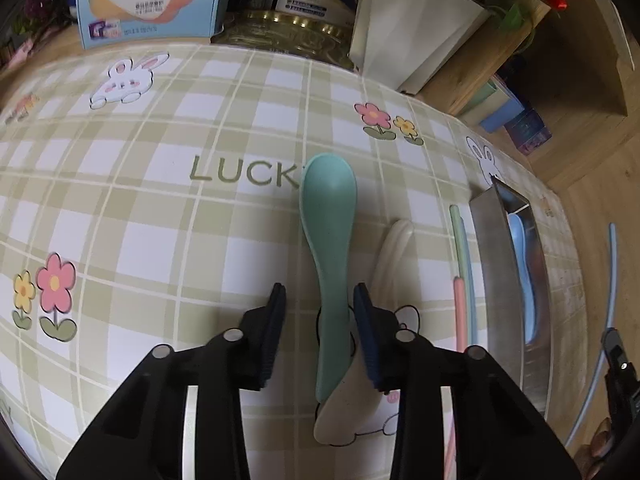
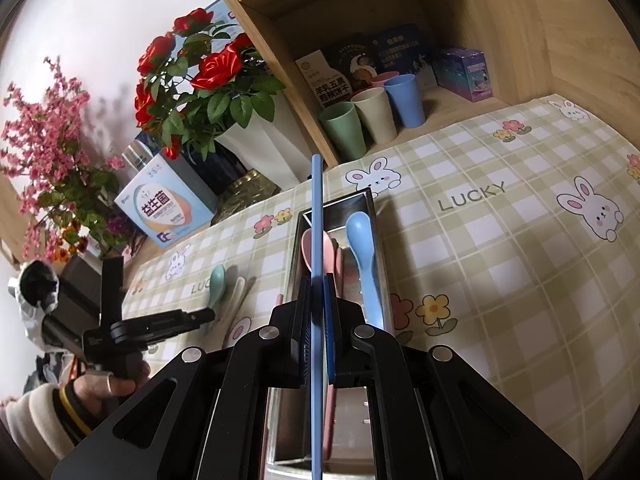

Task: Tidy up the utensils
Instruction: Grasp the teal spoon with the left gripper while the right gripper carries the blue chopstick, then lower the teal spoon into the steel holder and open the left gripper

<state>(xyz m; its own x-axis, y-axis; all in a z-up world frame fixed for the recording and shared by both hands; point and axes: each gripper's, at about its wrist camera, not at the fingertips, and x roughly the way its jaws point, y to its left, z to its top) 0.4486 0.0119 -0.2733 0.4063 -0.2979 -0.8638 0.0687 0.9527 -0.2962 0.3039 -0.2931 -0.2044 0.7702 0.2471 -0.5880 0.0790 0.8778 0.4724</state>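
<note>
The left gripper (image 1: 320, 300) straddled the green spoon (image 1: 328, 240) unclenched (pads apart from it), while the right gripper (image 2: 318, 292) clamped a blue chopstick (image 2: 316, 208) above the metal tray (image 2: 376, 216).

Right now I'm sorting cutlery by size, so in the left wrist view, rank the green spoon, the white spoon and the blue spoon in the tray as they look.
1. green spoon, though nearest the camera.
2. white spoon, partly hidden, so unsure.
3. blue spoon, mostly hidden by the metal tray.

My left gripper (image 1: 320, 300) points steeply down, jaws part-open; my right gripper (image 2: 318, 292) is clamped tight, tilted down
</note>
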